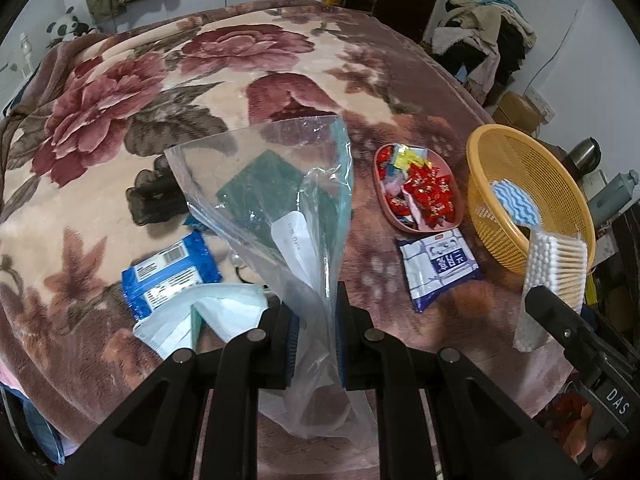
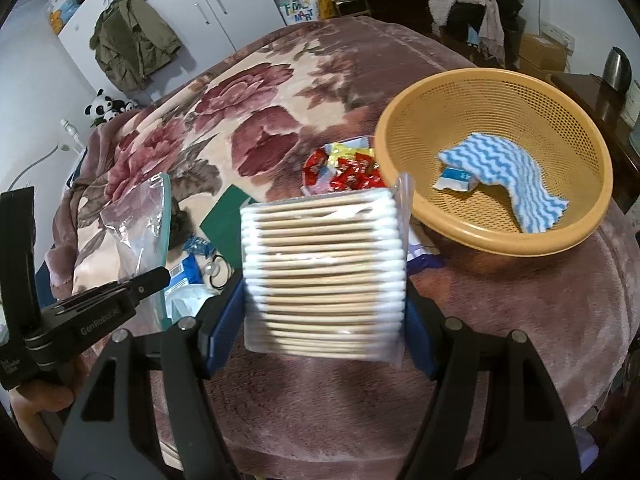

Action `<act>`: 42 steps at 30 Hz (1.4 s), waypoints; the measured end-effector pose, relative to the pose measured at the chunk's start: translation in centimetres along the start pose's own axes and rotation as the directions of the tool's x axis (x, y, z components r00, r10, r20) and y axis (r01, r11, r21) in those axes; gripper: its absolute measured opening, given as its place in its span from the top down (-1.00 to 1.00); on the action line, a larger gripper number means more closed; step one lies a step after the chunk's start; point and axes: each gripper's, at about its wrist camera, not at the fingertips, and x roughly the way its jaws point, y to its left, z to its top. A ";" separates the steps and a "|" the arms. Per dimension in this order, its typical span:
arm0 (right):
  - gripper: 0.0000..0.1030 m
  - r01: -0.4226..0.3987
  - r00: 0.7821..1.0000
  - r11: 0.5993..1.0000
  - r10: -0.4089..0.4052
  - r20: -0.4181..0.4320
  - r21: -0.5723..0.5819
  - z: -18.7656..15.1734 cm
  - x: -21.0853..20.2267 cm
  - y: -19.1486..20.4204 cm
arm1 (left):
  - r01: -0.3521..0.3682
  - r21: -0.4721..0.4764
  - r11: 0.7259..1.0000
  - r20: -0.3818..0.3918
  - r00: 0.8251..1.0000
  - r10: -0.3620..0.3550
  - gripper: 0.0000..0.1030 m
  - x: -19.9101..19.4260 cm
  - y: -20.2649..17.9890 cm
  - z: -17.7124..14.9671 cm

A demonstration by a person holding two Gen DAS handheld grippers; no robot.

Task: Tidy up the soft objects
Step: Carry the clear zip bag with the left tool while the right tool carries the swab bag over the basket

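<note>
While the clear crinkled plastic zip bag (image 1: 276, 200) hangs pinched in the nearly closed left tongs (image 1: 314, 340) at lower centre, the right tongs (image 2: 324, 320) clamp a clear pack of wooden cotton swabs (image 2: 324, 276), left of the orange mesh plastic basket (image 2: 500, 236), above the floral blanket (image 1: 120, 100).

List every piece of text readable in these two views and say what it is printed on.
"DAS": on the right gripper body, seen from the left wrist view.
"GenRobot": on the left gripper body, seen from the right wrist view.
"Date": on the white label of the clear plastic bag.
"MART", under a blurred word: on the colourful bag by the far wall.
Blue tissue pack and blue-white packet: print unreadable.
</note>
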 end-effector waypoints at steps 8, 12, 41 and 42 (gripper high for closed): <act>-0.38 0.010 1.000 0.999 -0.011 0.007 0.035 0.9 -0.3 -2.5 | 0.010 0.041 0.999 -0.012 1.000 -0.009 0.72 1.0 -2.8 1.0; -0.38 0.016 1.000 0.999 -0.016 0.010 0.050 1.2 -0.4 -3.7 | 0.013 0.060 0.998 -0.017 1.000 -0.012 0.72 1.5 -4.2 1.5; -0.38 0.084 0.993 0.982 -0.096 0.064 0.167 6.3 -2.0 -14.2 | 0.133 0.195 0.972 -0.071 0.990 -0.122 0.72 5.5 -18.0 6.7; -0.38 0.086 0.993 0.982 -0.098 0.064 0.170 6.6 -1.9 -14.5 | 0.140 0.196 0.970 -0.074 0.989 -0.128 0.72 5.7 -18.5 6.9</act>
